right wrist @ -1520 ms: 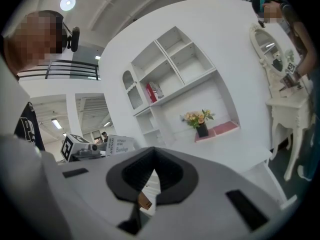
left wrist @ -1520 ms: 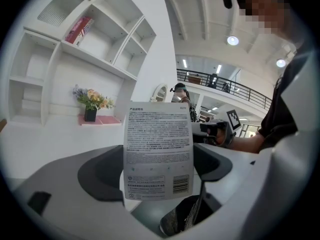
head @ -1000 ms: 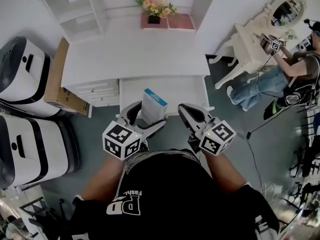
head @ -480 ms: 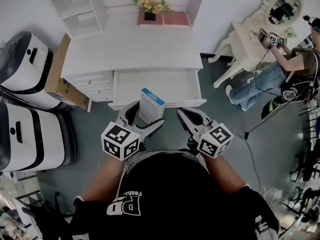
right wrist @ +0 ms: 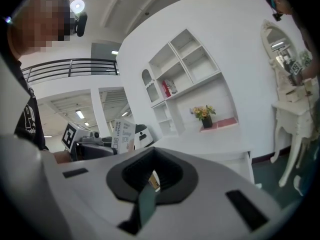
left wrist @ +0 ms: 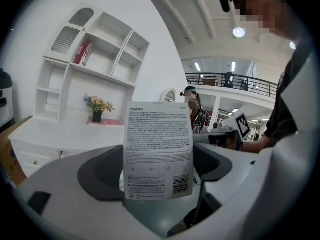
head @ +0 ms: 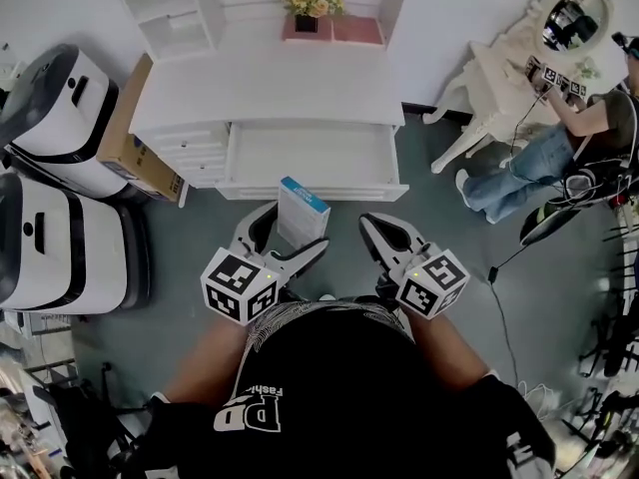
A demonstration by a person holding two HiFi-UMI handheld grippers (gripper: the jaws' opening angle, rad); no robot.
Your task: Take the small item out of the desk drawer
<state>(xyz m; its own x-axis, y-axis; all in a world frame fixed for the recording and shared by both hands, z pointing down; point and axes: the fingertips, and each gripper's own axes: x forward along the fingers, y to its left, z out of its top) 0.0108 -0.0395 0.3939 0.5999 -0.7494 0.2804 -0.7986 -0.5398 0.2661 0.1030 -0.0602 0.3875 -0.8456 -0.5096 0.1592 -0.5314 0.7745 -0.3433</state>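
Left gripper (head: 292,234) pinches box (head: 304,209) by lower end, long axis upright. Box outside open drawer (head: 312,158), just in front of it. Right gripper (head: 383,230) beside box, jaws pressed together, empty.

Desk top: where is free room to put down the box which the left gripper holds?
The desk top is bare from its front edge back to the flower pot and pink tray at the wall. The open drawer below it also looks empty. Only that back strip is crowded.
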